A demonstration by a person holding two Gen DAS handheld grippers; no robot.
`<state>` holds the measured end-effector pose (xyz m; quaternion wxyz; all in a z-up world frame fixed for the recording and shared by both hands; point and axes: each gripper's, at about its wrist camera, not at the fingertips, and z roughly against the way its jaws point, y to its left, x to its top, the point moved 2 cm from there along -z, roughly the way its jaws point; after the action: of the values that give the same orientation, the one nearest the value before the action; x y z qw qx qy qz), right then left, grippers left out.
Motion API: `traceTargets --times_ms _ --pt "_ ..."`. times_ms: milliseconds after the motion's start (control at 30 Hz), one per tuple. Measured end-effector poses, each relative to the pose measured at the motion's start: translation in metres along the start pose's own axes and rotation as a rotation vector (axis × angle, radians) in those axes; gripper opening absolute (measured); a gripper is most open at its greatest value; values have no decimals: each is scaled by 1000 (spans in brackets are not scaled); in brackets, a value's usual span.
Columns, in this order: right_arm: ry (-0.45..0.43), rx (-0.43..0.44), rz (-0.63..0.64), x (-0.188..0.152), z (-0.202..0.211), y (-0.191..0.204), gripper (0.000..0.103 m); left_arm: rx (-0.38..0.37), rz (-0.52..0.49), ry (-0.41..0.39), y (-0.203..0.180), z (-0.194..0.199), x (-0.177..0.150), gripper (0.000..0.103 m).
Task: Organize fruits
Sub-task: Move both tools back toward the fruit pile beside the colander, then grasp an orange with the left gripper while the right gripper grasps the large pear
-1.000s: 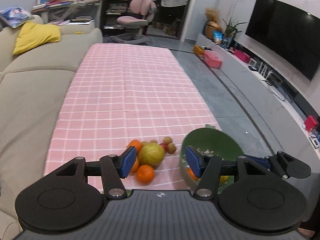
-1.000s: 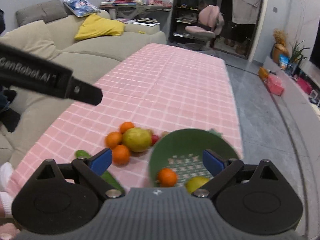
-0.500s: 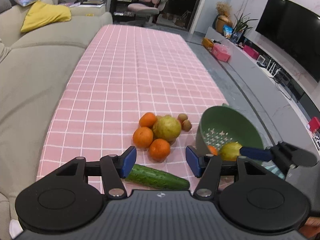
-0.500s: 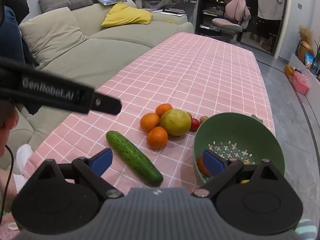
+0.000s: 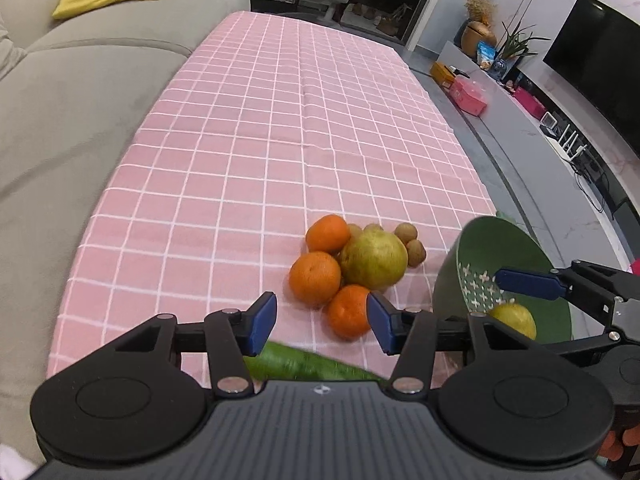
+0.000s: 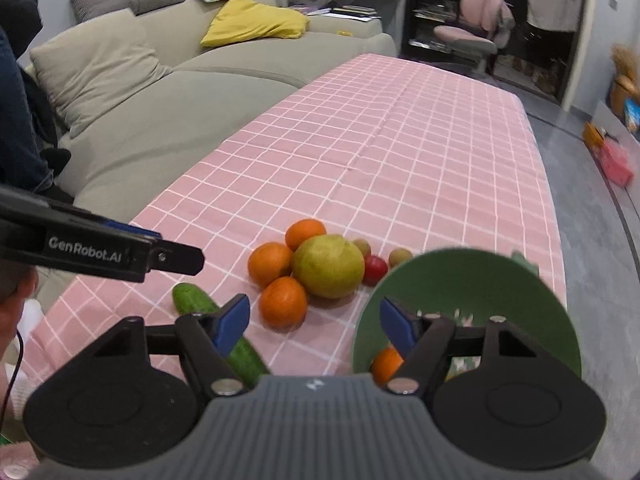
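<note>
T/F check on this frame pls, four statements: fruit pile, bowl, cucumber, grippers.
1. Three oranges sit on the tablecloth beside the big yellow-green fruit. True.
2. The green bowl is empty. False: it holds an orange and a yellow fruit.
3. The cucumber lies in the bowl. False: it lies on the tablecloth.
4. The left gripper and right gripper hold nothing. True: their jaws have just been closing on air.

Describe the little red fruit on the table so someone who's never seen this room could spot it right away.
On the pink checked tablecloth, find the fruit pile beside the green bowl. The red fruit sits between the big yellow-green fruit and the bowl's rim: small, round, the only red one.
</note>
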<state>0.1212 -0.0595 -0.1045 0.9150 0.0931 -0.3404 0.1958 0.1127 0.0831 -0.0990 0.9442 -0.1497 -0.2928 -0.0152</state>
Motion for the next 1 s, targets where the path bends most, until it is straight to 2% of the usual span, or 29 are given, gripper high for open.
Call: traceTargets --times_ms 100,233,333,467,733,1000 --pt "24 17 14 11 -15 -8 68 13 -3 26 1 -17 6 59" --pt "49 35 39 24 -38 -14 57 0 20 57 4 -37 8 57" --pt "79 60 77 32 -56 -17 56 -23 28 78 8 -49 9 57" --pt "137 107 117 38 -79 -23 56 -21 -25 97 8 -60 12 57" --pt "223 166 184 42 -109 -30 58 -53 37 153 23 -78 12 59" --pt "248 202 145 44 -122 -41 63 -96 91 175 26 -94 20 60"
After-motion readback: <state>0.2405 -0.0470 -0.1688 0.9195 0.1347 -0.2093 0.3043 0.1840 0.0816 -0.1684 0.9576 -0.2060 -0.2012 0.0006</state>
